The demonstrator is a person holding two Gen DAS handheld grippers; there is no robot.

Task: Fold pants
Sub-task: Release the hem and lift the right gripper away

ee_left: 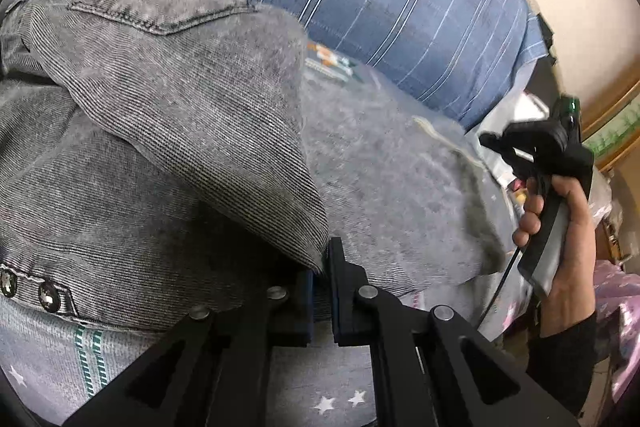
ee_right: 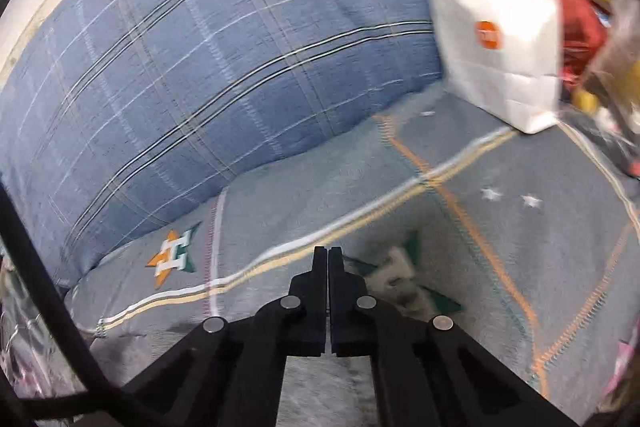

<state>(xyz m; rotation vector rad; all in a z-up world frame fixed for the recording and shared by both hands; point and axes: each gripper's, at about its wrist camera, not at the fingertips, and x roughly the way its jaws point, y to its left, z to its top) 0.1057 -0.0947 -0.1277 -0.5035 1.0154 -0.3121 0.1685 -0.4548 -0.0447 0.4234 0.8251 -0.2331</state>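
Between the left tongs [ee_left: 323, 267], clamped, grey pants [ee_left: 160, 131] fold; right tongs [ee_right: 328, 259] together, empty.

The left gripper [ee_left: 325, 267] is clamped tight on a fold of cloth. The right gripper [ee_right: 328, 259] is closed and empty, carried in the person's right hand [ee_left: 560, 227].

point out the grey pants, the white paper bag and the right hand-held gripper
grey pants [ee_left: 160, 115], left wrist view, on the folded-over cloth below the back pocket
white paper bag [ee_right: 496, 27], right wrist view, on its front face by the orange mark
right hand-held gripper [ee_right: 328, 259], right wrist view, between its shut fingertips
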